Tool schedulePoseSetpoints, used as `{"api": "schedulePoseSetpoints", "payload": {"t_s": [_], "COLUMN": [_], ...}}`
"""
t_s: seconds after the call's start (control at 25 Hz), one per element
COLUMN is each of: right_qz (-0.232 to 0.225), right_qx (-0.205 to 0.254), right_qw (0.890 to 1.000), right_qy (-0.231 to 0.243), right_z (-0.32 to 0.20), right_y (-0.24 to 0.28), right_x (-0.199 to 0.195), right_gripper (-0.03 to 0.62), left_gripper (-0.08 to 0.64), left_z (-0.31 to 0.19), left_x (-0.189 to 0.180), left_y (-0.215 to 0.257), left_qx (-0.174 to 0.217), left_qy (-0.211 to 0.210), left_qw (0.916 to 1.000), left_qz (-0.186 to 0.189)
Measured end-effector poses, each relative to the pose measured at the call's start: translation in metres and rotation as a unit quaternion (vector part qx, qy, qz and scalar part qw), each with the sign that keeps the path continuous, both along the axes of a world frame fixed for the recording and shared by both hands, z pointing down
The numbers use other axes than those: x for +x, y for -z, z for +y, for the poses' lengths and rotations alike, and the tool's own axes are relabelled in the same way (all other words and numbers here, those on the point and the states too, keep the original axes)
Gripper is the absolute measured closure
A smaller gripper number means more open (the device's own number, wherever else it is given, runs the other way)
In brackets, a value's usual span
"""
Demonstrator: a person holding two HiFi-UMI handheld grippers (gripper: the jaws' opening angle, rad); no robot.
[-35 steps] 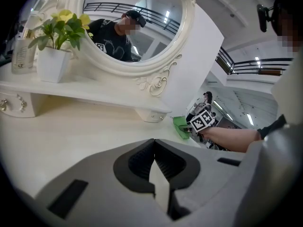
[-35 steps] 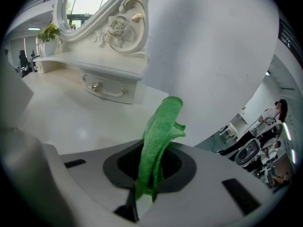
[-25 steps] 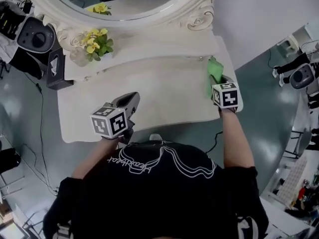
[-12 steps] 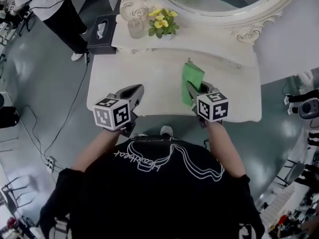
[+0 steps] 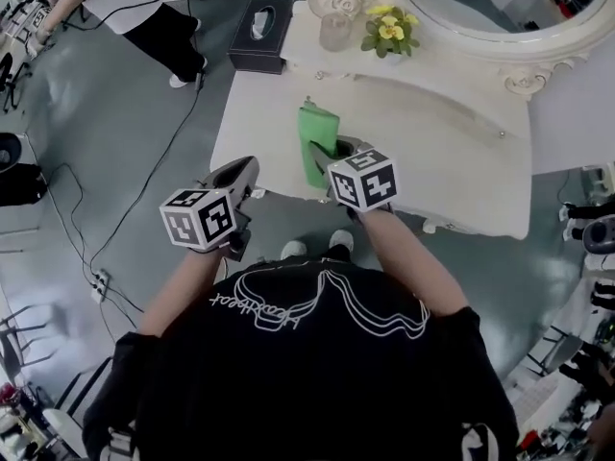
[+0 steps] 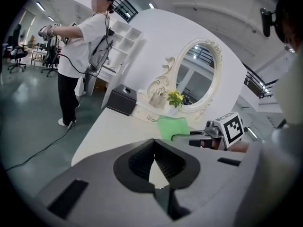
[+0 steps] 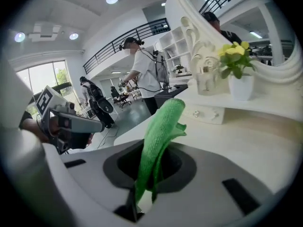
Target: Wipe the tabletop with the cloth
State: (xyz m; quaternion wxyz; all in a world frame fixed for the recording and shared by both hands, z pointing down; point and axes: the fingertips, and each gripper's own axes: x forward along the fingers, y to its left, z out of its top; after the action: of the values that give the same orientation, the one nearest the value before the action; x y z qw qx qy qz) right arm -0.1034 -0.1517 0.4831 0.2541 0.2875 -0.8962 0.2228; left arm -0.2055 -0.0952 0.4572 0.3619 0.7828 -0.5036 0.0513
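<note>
A green cloth lies folded on the left part of the white tabletop, its near end pinched in my right gripper, which is shut on it. In the right gripper view the cloth rises out of the jaws and droops over the tabletop. My left gripper hovers at the table's front left corner, left of the cloth, shut and holding nothing. From the left gripper view the cloth and the right gripper sit just ahead over the tabletop.
At the back stand a black tissue box, a glass jar, a pot of yellow flowers and an ornate oval mirror. A person in a white shirt stands left of the table. Cables run over the floor.
The right gripper has dragged the cloth from the table's right end across to its left part. The left gripper has kept its place by the front left edge.
</note>
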Motion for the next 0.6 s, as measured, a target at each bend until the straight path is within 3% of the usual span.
{"api": "schedulePoseSetpoints", "payload": {"t_s": [0.28,0.6], "right_qz": [0.004,0.023], "right_qx": [-0.015,-0.035], "right_qw": [0.999,0.996], "right_qy": [0.051,0.078], "right_z": [0.018,0.024], "right_y": [-0.015,-0.036], "right_x": [-0.092,-0.159], "right_gripper": [0.535,0.537], "left_gripper": [0.557,0.557], "left_z": [0.030,0.054], "left_x": [-0.048,-0.074], "left_y": [-0.004,-0.004], "left_qx": [0.010,0.012], "left_qy": [0.030,0.051], "left_qw": [0.9994,0.9984], "left_qz": [-0.015,-0.021]}}
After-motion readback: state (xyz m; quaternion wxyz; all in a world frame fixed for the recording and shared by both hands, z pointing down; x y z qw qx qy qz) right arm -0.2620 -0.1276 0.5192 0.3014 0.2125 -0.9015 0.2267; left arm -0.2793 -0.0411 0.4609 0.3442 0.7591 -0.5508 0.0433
